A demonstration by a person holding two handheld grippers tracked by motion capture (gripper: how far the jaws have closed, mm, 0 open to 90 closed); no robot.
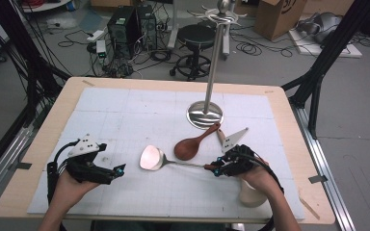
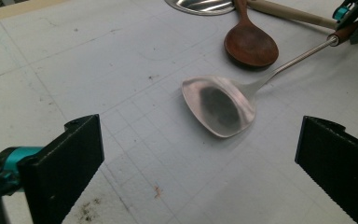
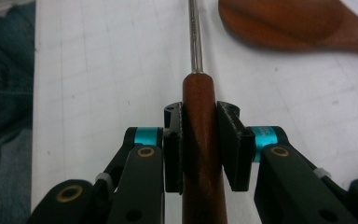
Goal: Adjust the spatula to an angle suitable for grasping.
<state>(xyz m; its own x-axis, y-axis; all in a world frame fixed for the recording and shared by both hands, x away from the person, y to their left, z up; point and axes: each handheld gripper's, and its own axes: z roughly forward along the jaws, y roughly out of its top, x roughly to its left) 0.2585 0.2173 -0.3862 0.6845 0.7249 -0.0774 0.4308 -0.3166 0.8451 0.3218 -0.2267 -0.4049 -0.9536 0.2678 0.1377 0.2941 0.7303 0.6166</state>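
Observation:
A metal spatula (image 1: 151, 158) with a wooden handle lies flat on the white mat, blade to the left. My right gripper (image 1: 217, 169) is shut on that handle (image 3: 200, 93), a pad pressed on each side, with the steel shaft running away ahead of the jaws. In the left gripper view the blade (image 2: 219, 105) lies on the mat just ahead of the left gripper. My left gripper (image 1: 118, 171) rests at the mat's front left, its jaws open wide and nothing between them. A dark wooden spoon (image 1: 190, 147) lies just beyond the spatula's shaft.
A steel utensil stand (image 1: 205, 114) with hooks on top rises behind the spoon. A cream-coloured utensil (image 1: 251, 195) lies partly under the right hand. The white mat (image 1: 125, 110) stretches bare toward the back left. Table edges are close on both sides.

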